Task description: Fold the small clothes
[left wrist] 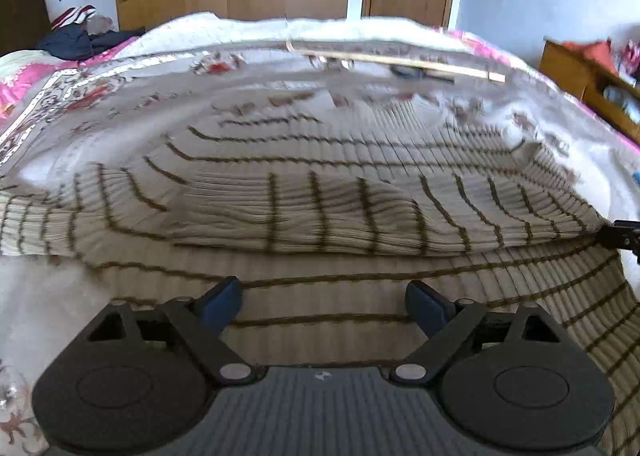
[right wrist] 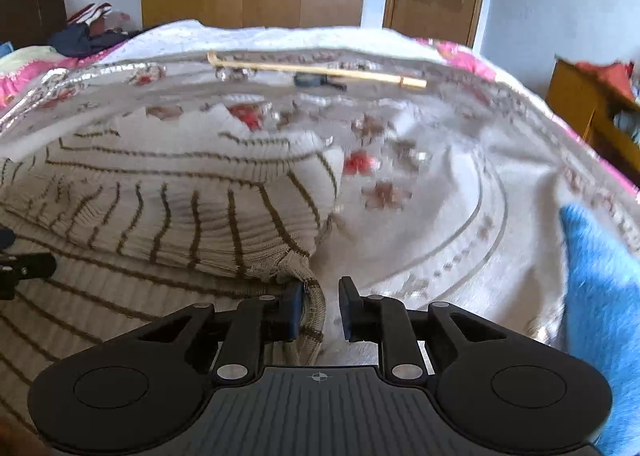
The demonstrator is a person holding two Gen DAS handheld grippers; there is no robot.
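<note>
A beige ribbed sweater with thin brown stripes (left wrist: 304, 212) lies spread on the bed, with a sleeve folded across its body. My left gripper (left wrist: 324, 306) hovers over the sweater's near part, jaws wide open and empty. In the right wrist view the sweater (right wrist: 172, 216) fills the left half. My right gripper (right wrist: 320, 310) is at the sweater's right edge, jaws partly open, with a fold of the knit edge (right wrist: 314, 320) lying between the fingers against the left pad. The right gripper's tip shows at the left wrist view's right edge (left wrist: 624, 236).
The bed has a white floral quilt (right wrist: 420, 184) with a pink border. A long wooden stick (right wrist: 316, 70) and a dark object lie at the far side. A blue fuzzy garment (right wrist: 600, 296) lies at right. Dark clothes (left wrist: 80, 40) are piled at far left. A wooden cabinet (left wrist: 592, 84) stands to the right.
</note>
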